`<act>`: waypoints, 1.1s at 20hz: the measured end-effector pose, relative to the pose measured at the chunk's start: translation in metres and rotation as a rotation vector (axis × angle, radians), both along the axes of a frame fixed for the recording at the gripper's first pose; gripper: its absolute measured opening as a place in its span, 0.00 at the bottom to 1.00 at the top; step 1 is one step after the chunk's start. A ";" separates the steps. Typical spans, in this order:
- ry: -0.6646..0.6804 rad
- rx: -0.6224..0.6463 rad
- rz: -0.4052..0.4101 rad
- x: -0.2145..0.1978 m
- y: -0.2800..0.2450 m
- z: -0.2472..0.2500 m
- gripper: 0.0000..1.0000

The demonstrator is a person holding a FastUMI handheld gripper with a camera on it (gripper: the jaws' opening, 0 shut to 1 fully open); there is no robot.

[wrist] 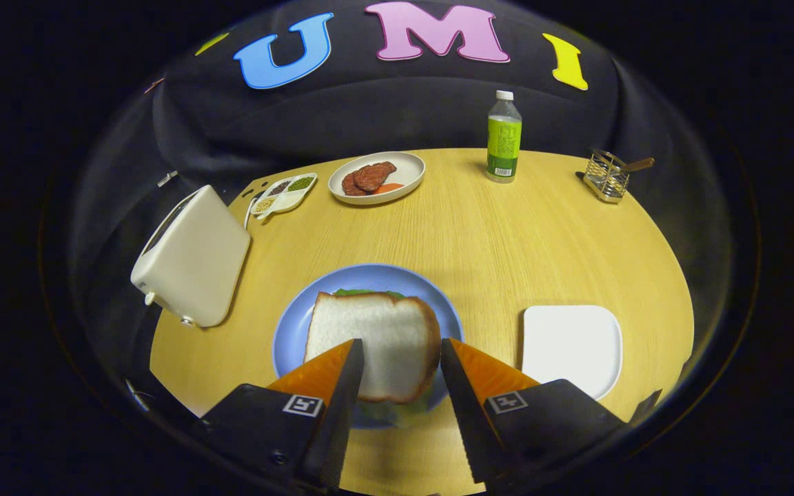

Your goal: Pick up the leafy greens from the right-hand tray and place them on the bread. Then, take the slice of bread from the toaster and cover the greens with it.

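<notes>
Nothing for you to read here: the green label and barcode on the bottle (504,138) are too small to make out, and the square coded markers on your gripper (402,351) carry no words.

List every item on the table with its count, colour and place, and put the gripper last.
table: one, light wood, under everything
blue plate: one, just ahead of the fingers
bread slice: one, white with brown crust, on the blue plate, reaching between the fingers
leafy greens: green edge showing under the bread
toaster: one, cream, left of the blue plate
white tray: one, right of the blue plate
oval dish: one, white, holding red-brown slices, far side
divided dish: one, white, with small grains, behind the toaster
bottle: one, green label, white cap, far side
wire holder: one, metal, far right
gripper: one, open, fingers on either side of the bread slice
</notes>
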State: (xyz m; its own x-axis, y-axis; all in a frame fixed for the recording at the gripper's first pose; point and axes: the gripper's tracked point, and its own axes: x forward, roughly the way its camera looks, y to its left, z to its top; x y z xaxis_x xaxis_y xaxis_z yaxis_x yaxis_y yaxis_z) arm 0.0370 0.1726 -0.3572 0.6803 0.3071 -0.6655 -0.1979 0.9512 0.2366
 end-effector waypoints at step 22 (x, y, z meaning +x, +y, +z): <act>-0.525 -0.123 0.050 -0.025 -0.073 0.229 0.80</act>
State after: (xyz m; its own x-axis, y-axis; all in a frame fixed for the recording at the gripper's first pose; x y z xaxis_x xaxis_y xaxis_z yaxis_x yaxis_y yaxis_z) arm 0.0123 0.0996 -0.1278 0.9176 0.2888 -0.2733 -0.3052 0.9521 -0.0187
